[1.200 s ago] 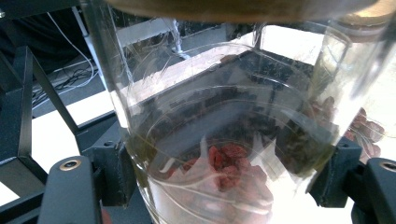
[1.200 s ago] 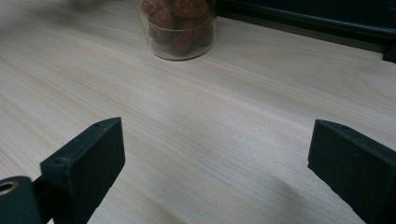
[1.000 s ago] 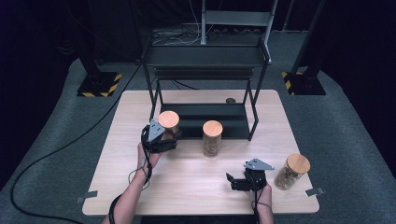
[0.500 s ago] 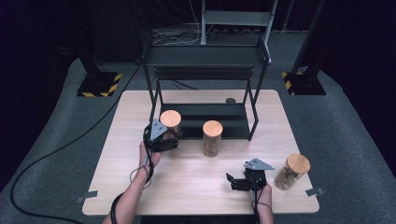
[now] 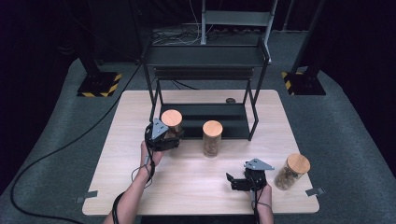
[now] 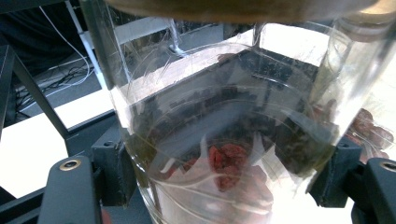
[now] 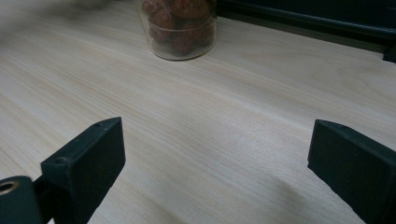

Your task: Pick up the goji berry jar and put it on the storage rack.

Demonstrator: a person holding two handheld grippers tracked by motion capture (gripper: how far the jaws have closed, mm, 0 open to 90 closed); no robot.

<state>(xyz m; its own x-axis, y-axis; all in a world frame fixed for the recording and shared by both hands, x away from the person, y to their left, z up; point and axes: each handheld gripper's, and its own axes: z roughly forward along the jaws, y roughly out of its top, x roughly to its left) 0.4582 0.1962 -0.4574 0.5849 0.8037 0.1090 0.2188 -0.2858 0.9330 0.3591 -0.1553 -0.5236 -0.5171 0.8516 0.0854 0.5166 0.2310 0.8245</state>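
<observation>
Jar (image 5: 171, 122) with a wooden lid is pinched by the left gripper (image 5: 163, 138) near the rack (image 5: 205, 56), while the right gripper (image 5: 232, 181) is held spread over the table (image 5: 196, 186).

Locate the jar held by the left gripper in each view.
High view: jar left of centre, at the front edge of the black rack, clamped by the left gripper.
Left gripper view: jar spans the frame between the two jaws, red pieces at its bottom.
Right gripper view: not that jar; the one ahead is the middle jar.
Shared landmark: wooden table.
</observation>
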